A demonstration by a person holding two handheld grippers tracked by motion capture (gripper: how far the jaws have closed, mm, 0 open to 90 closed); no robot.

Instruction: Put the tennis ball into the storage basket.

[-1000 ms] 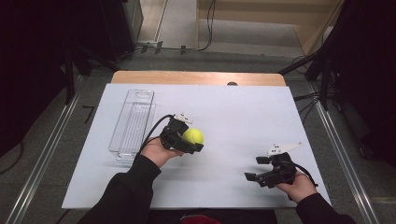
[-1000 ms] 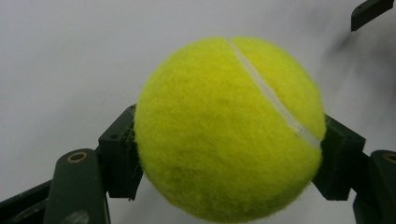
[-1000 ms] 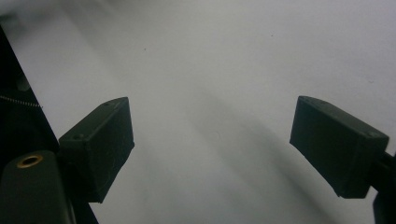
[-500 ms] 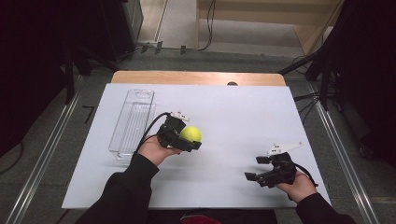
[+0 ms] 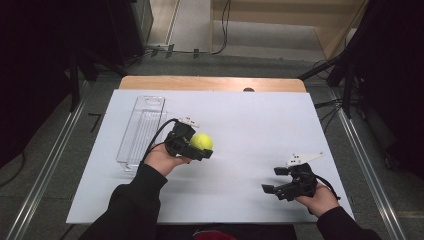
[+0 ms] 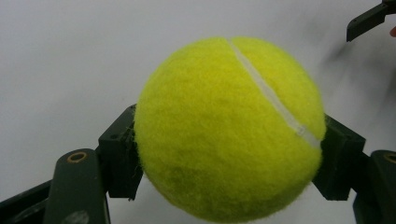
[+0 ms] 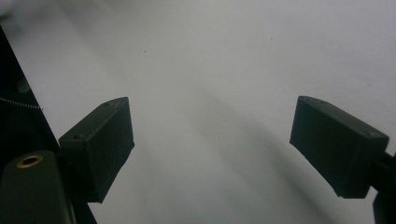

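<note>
Here, left gripper (image 5: pixel 196 148) pinching fuzzy ball (image 5: pixel 201 142) at its widest girth: probably light, springy, grippy; right gripper (image 5: pixel 277 180) spread, empty.

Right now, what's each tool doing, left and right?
Left tool: closed on the tennis ball.
Right tool: open, nothing between its jaws.

Pretty dim room overall, the white sheet (image 5: pixel 250 150) is the only bright spot and the edges of the high view drop to near black. Lighting's soft from above, so shadows are faint smudges. The ball (image 6: pixel 229 128) is sharp up close, fuzz and all. The right gripper view is grey and murky, with blurry shadow streaks.
</note>
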